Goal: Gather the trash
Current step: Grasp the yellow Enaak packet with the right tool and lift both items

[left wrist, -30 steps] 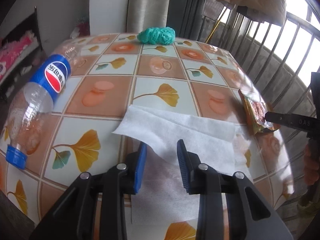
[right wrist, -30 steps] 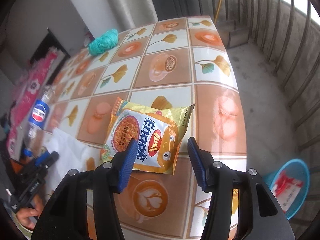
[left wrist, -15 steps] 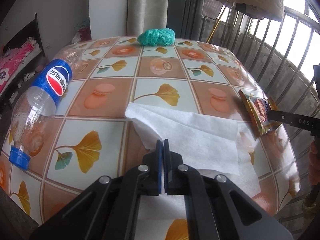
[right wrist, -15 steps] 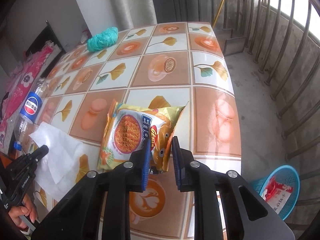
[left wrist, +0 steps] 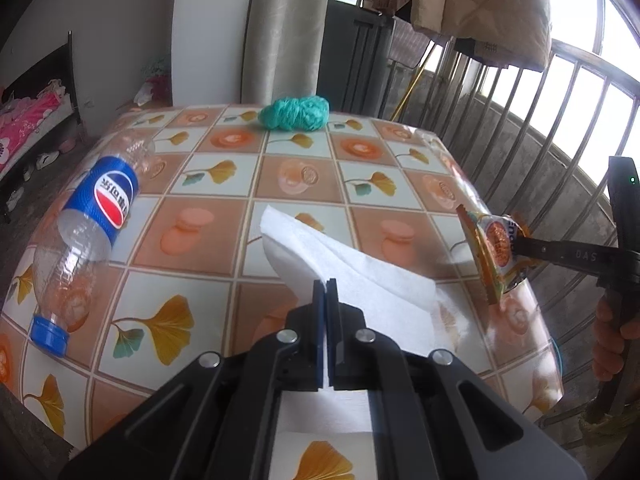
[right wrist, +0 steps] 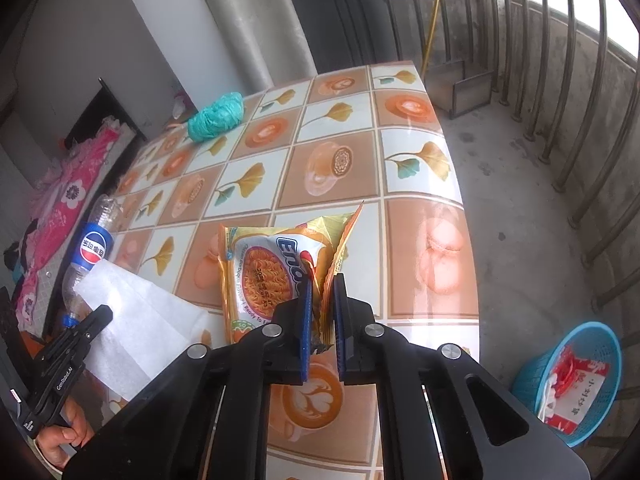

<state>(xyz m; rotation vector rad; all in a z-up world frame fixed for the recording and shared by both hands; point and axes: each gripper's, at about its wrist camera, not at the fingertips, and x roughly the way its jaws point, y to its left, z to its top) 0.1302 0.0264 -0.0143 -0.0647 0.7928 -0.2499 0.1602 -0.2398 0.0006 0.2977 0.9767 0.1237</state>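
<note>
The noodle packet [right wrist: 280,276] hangs pinched by its near edge in the right gripper [right wrist: 320,312], whose jaws are closed on the crumpled foil, its long axis running away from the jaws over the tabletop [right wrist: 416,168]. The white tissue [left wrist: 344,268] is clamped in the tightly closed jaws of the left gripper [left wrist: 326,320], trailing forward onto the tabletop. The blue basket [right wrist: 576,380] sits on the floor to the right, below the table edge, nearer the right gripper, so the packet likely goes first; the bottle [left wrist: 88,236] lies far left.

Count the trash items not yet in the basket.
3: white tissue in the left gripper, noodle packet in the right gripper, Pepsi bottle lying on the table's left edge.
</note>
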